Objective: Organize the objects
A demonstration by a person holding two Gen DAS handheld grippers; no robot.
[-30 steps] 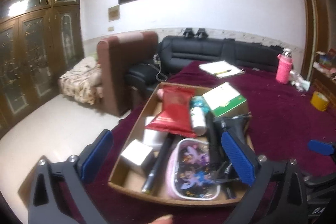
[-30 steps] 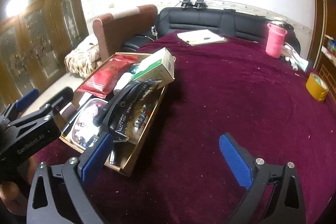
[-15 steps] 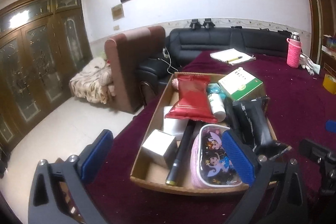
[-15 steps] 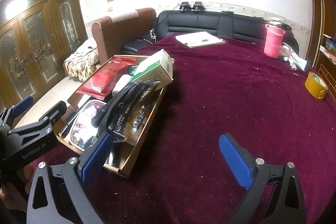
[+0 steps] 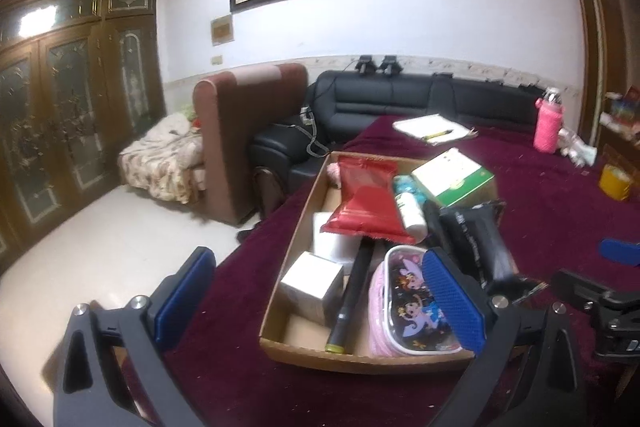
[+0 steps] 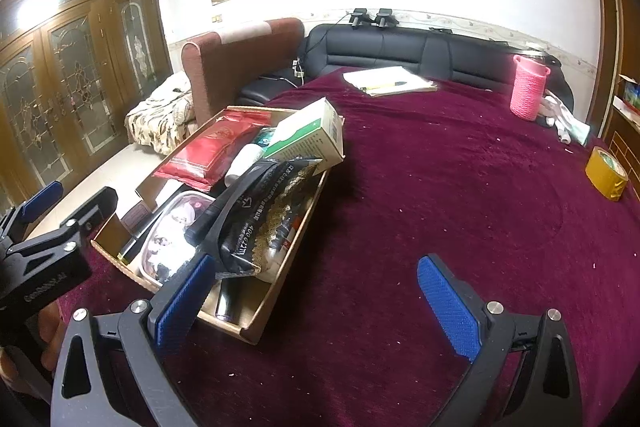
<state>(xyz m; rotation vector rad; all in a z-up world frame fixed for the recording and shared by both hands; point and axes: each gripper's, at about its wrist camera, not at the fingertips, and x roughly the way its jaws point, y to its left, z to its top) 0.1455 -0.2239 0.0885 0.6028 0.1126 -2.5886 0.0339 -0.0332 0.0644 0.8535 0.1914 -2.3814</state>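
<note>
Shallow brown cardboard tray (image 5: pixel 276 307) seen at left edge of maroon-covered bench (image 6: pixel 460 195), packed: red foil pouch (image 5: pixel 366 205), green-white carton (image 5: pixel 452 177), pink cartoon pouch (image 5: pixel 404 307). Left hand-held gripper (image 5: pixel 320 299) and right hand-held gripper (image 6: pixel 316 303) held spread, empty. Step undetermined: sorting pending or finished.

Maroon tablecloth (image 6: pixel 460 187); red packet (image 5: pixel 366 203); green-white box (image 5: pixel 452 177); pink cartoon-print pouch (image 5: pixel 404 311)
</note>
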